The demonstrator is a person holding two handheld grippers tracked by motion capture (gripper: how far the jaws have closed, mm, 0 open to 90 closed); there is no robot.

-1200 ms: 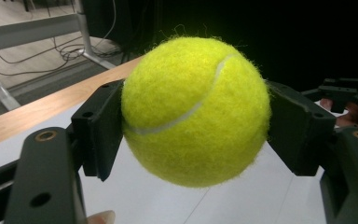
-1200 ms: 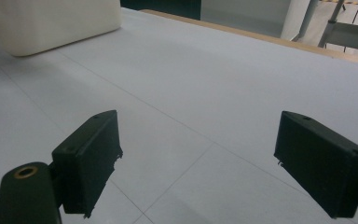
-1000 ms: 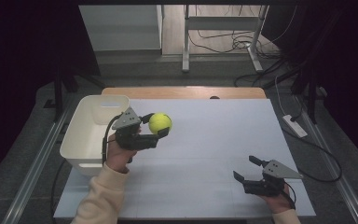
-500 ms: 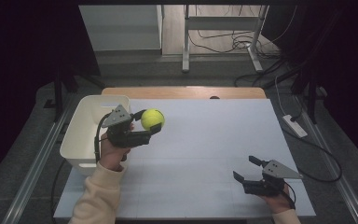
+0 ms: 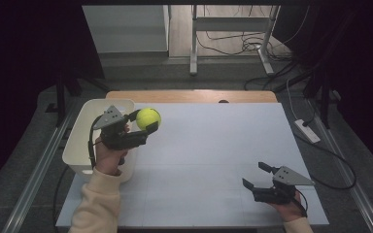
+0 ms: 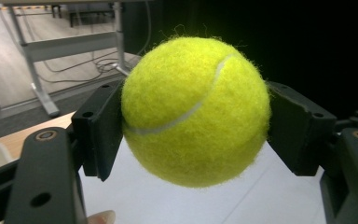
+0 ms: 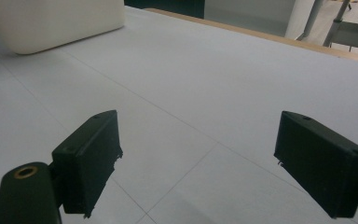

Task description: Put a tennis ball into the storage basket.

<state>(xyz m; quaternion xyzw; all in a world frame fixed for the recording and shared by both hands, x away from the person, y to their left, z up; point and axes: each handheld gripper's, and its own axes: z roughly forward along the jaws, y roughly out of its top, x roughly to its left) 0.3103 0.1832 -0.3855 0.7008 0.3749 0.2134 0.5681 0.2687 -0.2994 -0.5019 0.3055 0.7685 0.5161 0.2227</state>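
Fingers of the left gripper are clamping a yellow tennis ball from both sides, holding it above the worktop at ten o'clock, just beside the white bin. At five o'clock, the right gripper is resting low, its fingers standing wide apart.

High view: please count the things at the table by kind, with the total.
Tennis ball: 1
White bin: 1
Hand-held gripper: 2, left hand-held gripper and right hand-held gripper
Total: 4
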